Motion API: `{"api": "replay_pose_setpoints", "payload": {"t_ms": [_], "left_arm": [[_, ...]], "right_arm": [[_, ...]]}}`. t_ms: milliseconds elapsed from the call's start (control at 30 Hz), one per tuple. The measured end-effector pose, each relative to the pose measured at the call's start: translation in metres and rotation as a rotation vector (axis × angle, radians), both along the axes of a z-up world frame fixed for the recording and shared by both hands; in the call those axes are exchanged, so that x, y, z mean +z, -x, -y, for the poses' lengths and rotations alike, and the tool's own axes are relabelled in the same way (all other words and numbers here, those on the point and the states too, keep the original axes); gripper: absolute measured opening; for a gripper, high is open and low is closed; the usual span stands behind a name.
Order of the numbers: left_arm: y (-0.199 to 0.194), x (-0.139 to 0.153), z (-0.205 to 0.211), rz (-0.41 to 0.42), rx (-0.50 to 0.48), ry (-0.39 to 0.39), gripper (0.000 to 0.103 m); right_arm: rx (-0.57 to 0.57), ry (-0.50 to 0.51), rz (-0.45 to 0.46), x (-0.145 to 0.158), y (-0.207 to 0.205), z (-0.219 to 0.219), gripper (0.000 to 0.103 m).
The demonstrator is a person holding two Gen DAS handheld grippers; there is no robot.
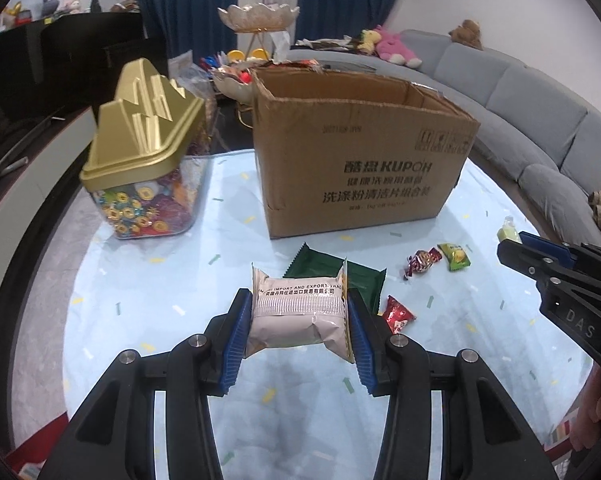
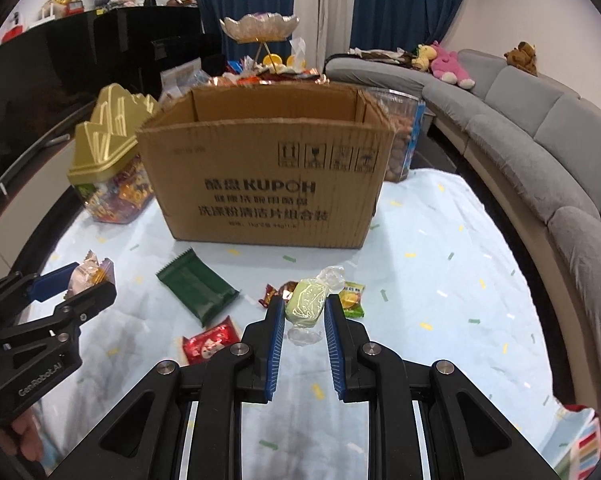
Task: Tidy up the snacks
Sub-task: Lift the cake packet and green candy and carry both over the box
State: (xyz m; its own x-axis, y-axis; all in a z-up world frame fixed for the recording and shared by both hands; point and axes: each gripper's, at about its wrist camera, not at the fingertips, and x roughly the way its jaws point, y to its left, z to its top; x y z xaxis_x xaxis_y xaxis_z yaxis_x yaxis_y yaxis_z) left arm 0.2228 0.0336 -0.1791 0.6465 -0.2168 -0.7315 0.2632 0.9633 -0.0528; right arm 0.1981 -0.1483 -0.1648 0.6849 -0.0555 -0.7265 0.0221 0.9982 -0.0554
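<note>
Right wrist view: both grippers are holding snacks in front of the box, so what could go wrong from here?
1. The right gripper pinches the green candy only at its fingertips; it might slip out.
2. The cardboard box has tall walls, so a low approach could hit its front wall.
3. The left gripper squeezes the puffy beige packet, which could crush its contents.

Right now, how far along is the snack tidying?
Done: unclear, since the cardboard box hides its inside. In hand: the left gripper clamps a white snack pack, and the right gripper a pale green candy. Left on the tablecloth: a dark green packet, a red candy, a yellow-green candy and another red sweet.
</note>
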Motion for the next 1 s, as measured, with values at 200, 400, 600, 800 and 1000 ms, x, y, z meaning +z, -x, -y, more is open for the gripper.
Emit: {"api": "replay_pose_setpoints", "payload": {"t_ms": [200,400,600,800,1000], "left_arm": [[0.011,0.019,0.0,0.013,0.043,-0.004,0.046],[0.024,0.036,-0.001,0.017,0.089,0.014,0.046],[0.029,0.052,-0.003,0.025,0.123,0.011,0.046],[0.03,0.076,0.002,0.058,0.141,-0.001,0.046],[0.027,0.094,0.009,0.07,0.16,-0.006,0.046]], "right_arm": [[0.011,-0.007,0.03,0.024,0.01,0.002,0.022],[0.019,-0.018,0.048,0.042,0.02,0.006,0.022],[0.032,-0.023,0.063,0.055,0.026,0.007,0.022],[0.043,-0.035,0.083,0.069,0.031,0.008,0.022],[0.045,-0.045,0.099,0.083,0.031,0.013,0.022]]}}
